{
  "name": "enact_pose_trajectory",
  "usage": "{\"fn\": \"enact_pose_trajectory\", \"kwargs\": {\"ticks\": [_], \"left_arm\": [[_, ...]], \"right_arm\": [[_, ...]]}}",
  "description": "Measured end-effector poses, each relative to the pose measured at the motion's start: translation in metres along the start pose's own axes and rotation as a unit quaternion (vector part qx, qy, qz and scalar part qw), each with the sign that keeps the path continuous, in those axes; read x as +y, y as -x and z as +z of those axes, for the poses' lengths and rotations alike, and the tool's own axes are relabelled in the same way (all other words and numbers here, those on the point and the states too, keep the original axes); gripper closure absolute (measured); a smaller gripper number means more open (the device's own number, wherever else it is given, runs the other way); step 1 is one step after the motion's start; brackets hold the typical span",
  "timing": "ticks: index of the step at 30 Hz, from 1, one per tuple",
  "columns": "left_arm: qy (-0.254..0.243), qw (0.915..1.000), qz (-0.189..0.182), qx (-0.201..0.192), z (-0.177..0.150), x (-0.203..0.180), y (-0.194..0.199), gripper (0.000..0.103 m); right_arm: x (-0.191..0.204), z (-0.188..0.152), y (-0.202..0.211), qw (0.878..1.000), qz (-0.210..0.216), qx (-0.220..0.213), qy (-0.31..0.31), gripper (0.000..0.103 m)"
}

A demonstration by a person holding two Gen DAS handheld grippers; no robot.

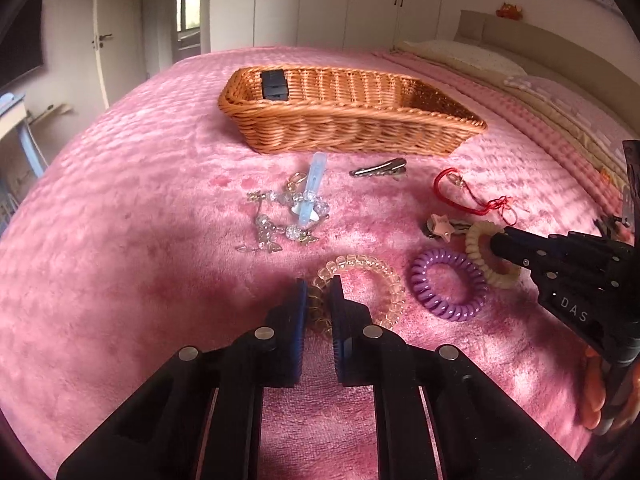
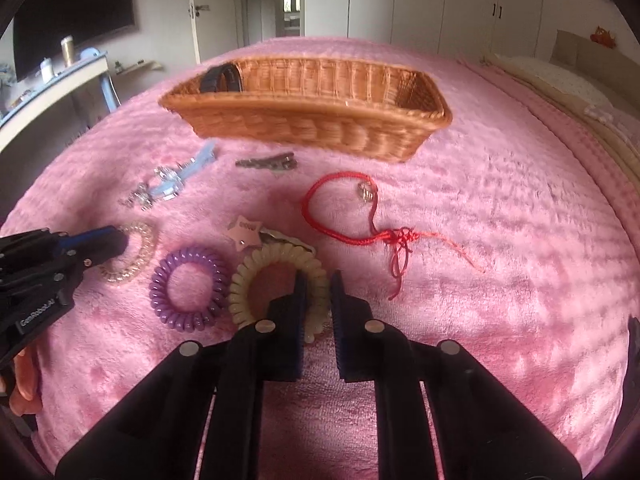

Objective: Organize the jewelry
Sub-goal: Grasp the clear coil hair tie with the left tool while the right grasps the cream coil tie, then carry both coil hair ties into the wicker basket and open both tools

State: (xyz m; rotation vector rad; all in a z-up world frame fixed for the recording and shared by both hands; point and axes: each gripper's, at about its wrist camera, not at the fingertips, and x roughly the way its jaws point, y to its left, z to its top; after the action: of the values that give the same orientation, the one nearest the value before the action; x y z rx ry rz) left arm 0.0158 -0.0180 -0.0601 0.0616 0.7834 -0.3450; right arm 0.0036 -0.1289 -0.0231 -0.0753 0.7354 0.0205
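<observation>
The left claw (image 1: 321, 300) pinches the clear coil hair tie (image 1: 372, 280); the right claw (image 2: 319, 292) pinches the cream coil hair tie (image 2: 280, 260).

Both wrist views sit low over the fluffy pink bedspread (image 1: 140, 208), facing the woven wicker basket (image 1: 344, 128). Each sees the basket (image 2: 312, 120) and the other's gripper alongside.

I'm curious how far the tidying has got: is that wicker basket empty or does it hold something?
Nearly empty. The wicker basket holds one dark boxy item at its far left end; the rest shows bare weave.
</observation>
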Motion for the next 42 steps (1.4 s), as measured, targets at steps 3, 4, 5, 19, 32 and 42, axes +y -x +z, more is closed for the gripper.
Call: {"fn": "enact_pose_trajectory", "kwargs": {"ticks": [3,4,5,19,32,42], "left_arm": [[0.003,0.9998,-0.003,-0.018,0.0,0.0,0.007,0.094],[0.004,0.9996,-0.005,-0.026,-0.001,0.0,0.01,0.094],[0.005,0.9993,-0.006,-0.036,-0.001,0.001,0.014,0.094],[0.008,0.9975,-0.009,-0.07,-0.002,0.001,0.027,0.094],[0.035,0.992,-0.039,-0.115,0.015,0.005,0.058,0.094],[0.01,0.985,-0.041,-0.167,0.105,-0.012,0.078,0.094]], "right_arm": [[0.002,-0.001,0.012,1.0,0.003,-0.023,0.005,0.093],[0.003,-0.001,0.015,1.0,0.003,-0.029,0.006,0.094],[0.004,-0.001,0.018,0.999,0.003,-0.034,0.006,0.094],[0.002,-0.003,0.037,0.996,0.015,-0.083,0.002,0.094],[-0.001,0.004,0.08,0.986,0.008,-0.165,-0.019,0.094],[-0.02,0.101,0.078,0.983,0.0,-0.181,-0.024,0.094]]}}
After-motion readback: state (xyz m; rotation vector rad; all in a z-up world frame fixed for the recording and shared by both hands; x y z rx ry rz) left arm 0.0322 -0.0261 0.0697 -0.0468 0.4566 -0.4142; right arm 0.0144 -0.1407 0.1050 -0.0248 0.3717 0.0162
